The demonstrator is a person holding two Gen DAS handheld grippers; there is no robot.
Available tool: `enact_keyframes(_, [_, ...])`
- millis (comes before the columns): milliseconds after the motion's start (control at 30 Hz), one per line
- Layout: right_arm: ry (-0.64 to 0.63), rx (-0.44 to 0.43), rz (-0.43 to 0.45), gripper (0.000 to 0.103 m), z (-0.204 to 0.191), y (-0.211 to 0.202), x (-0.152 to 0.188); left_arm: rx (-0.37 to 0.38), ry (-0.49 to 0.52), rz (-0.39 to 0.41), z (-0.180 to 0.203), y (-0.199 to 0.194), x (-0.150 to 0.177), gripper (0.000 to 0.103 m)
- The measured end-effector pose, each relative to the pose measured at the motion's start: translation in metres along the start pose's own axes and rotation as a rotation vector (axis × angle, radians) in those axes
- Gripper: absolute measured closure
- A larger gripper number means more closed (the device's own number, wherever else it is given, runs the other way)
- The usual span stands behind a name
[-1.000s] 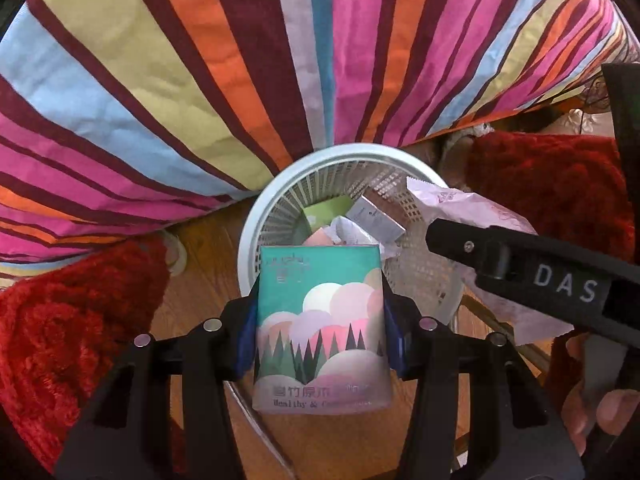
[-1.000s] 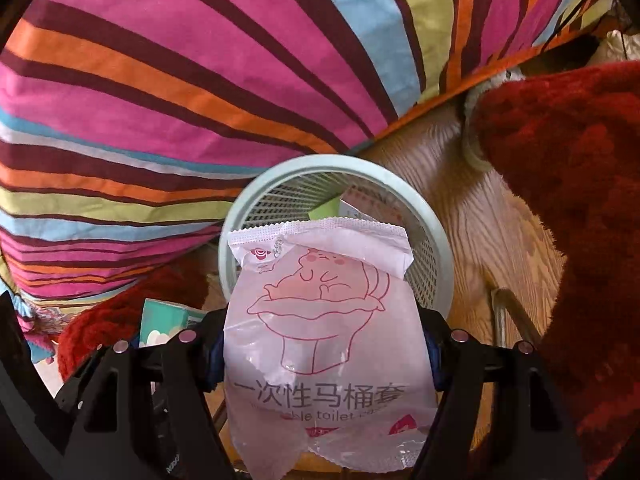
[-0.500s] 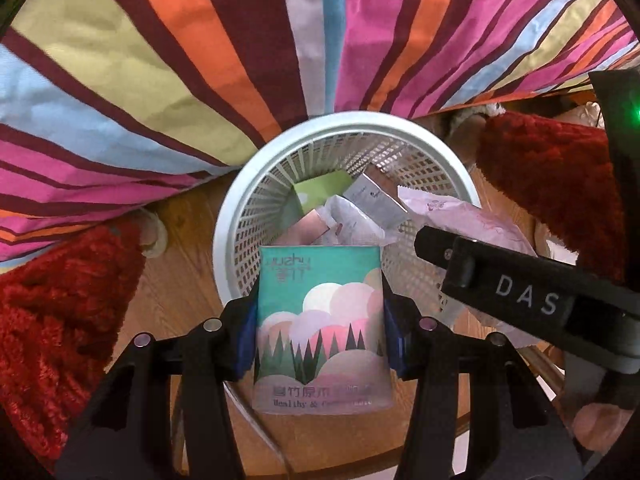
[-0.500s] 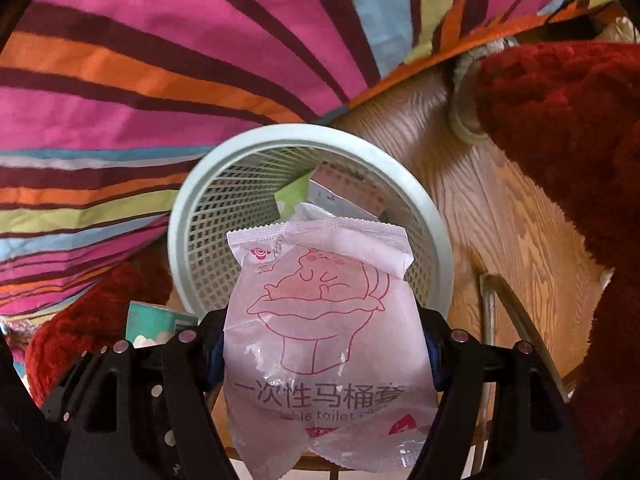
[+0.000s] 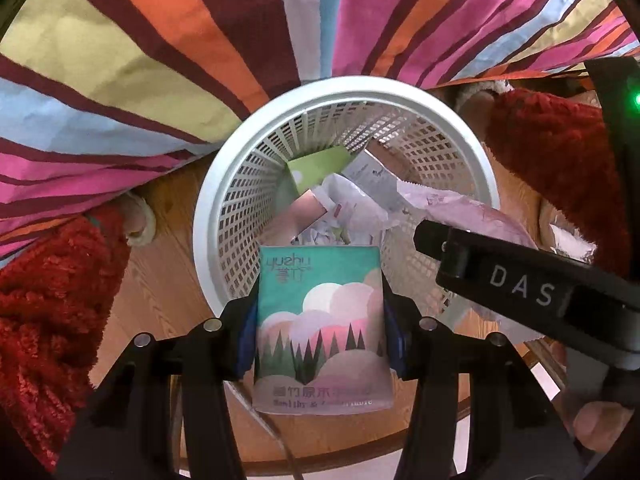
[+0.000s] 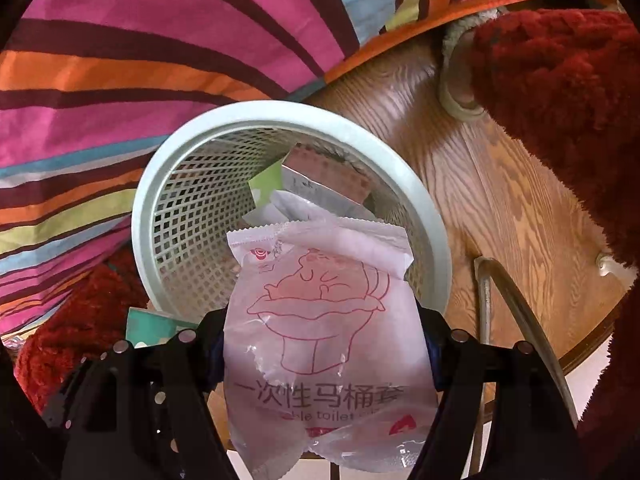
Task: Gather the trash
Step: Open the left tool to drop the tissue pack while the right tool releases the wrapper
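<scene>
1. Lowered since a second ago: both grippers closer over the white mesh wastebasket [image 5: 224,216], its rim now larger in both wrist views.
2. Left gripper [image 5: 320,332]: pinching a teal tissue pack [image 5: 320,320] printed with clouds and pine trees, blue pads pressed on both sides, pack upright and over the near rim of the wastebasket.
3. Right gripper [image 6: 324,344]: clamped on a pink translucent toilet seat cover packet [image 6: 324,340] with a red line drawing, crimped top edge reaching over the near rim of the wastebasket [image 6: 148,248].
4. Seen from the left wrist: right gripper [image 5: 520,284] as a black bar marked "DAS" crossing the right side, pink packet [image 5: 476,220] under it, a fingertip [image 5: 600,424] showing at lower right.
5. Seen from the right wrist: corner of the teal pack [image 6: 148,326] at lower left, beside the basket wall.
6. Inside the basket: a green carton [image 5: 320,166], crumpled white paper [image 5: 344,200], a grey box [image 5: 376,176], a pinkish card [image 5: 304,216].
7. Around the basket: wooden floor [image 6: 500,200], striped bedsheet [image 5: 160,60] hanging behind, red shaggy rug [image 6: 560,100] on both sides.
</scene>
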State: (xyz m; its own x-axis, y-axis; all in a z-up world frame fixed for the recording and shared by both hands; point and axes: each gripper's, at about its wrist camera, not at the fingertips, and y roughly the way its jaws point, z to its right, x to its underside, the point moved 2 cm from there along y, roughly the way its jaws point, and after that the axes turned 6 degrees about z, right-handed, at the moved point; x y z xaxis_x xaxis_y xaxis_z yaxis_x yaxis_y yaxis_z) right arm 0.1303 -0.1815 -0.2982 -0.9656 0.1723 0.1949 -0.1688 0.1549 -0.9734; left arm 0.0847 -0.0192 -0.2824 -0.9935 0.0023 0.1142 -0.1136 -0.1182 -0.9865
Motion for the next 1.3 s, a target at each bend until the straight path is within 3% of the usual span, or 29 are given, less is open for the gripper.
enact_keyframes(1033, [-0.033, -0.006, -0.044, 0.034, -0.003, 0.01, -0.002, -0.009, 0.018, -0.068, 0.003, 0.013, 0.005, 0.052])
enact_keyframes(1167, [-0.043, -0.007, -0.05, 0.033, -0.005, 0.012, -0.001, -0.008, 0.02, -0.082, 0.002, 0.016, 0.005, 0.049])
enact_keyframes(1200, [-0.048, -0.007, -0.056, 0.031, -0.006, 0.013, -0.001, -0.011, 0.022, -0.089, 0.002, 0.018, 0.006, 0.045])
enact_keyframes(1233, [-0.055, -0.008, -0.065, 0.023, -0.007, 0.015, 0.0, -0.014, 0.021, -0.095, 0.003, 0.019, 0.006, 0.032])
enact_keyframes(1267, [-0.063, -0.008, -0.065, 0.007, -0.008, 0.015, 0.0, -0.016, 0.02, -0.102, 0.003, 0.021, 0.007, 0.027])
enact_keyframes(1300, [-0.074, -0.006, -0.063, 0.008, -0.01, 0.015, 0.0, -0.017, 0.017, -0.108, 0.002, 0.022, 0.007, 0.026])
